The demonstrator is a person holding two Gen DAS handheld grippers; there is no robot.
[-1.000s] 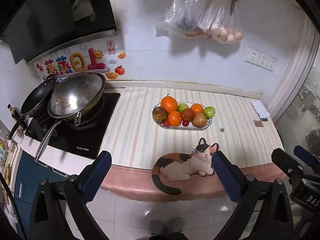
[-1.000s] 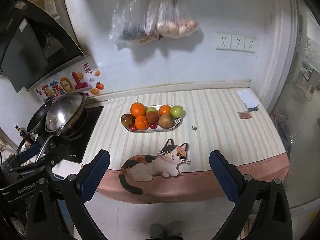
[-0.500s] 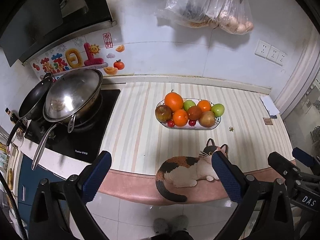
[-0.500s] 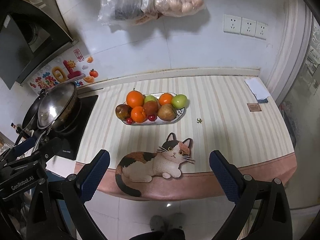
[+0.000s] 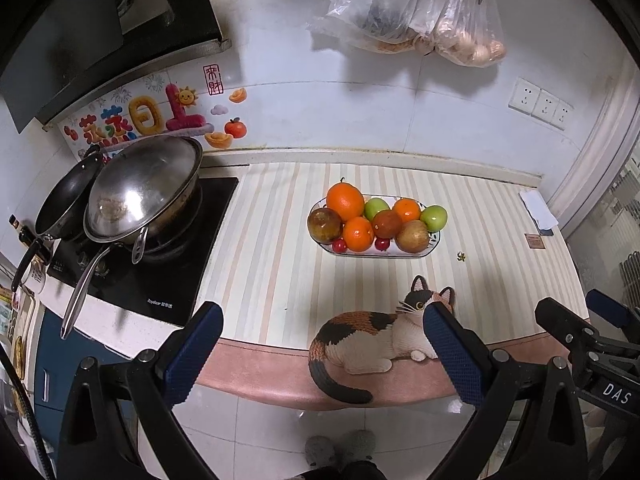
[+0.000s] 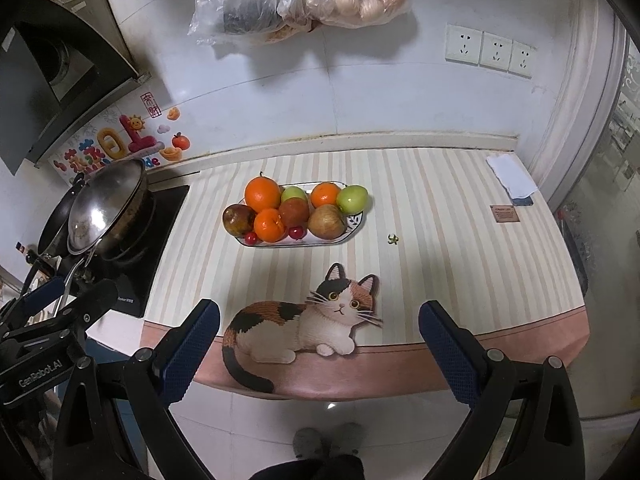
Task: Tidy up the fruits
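An oval plate [image 5: 435, 241] [image 6: 354, 225] on the striped counter holds several fruits: a large orange [image 5: 345, 201] [image 6: 262, 194], smaller oranges, green apples [image 5: 433, 218] [image 6: 352, 198], brownish fruits and small red ones. A cat-shaped mat [image 5: 370, 338] [image 6: 304, 322] lies at the counter's front edge. My left gripper [image 5: 322, 320] is open and empty, held in front of the counter edge. My right gripper [image 6: 319, 316] is open and empty, also short of the counter. The right gripper's body shows at the right of the left wrist view [image 5: 580, 336].
A hob [image 5: 160, 276] with a steel wok [image 5: 140, 192] and a black pan [image 5: 64, 200] stands at the left. Plastic bags [image 5: 420, 20] hang on the wall. A white cloth [image 6: 512, 176] and a small brown card [image 6: 505, 214] lie at the right. A tiny green scrap [image 6: 393, 239] lies beside the plate.
Both grippers have moved forward and a little down toward the counter; the plate and cat mat look larger and nearer. Both stay open.
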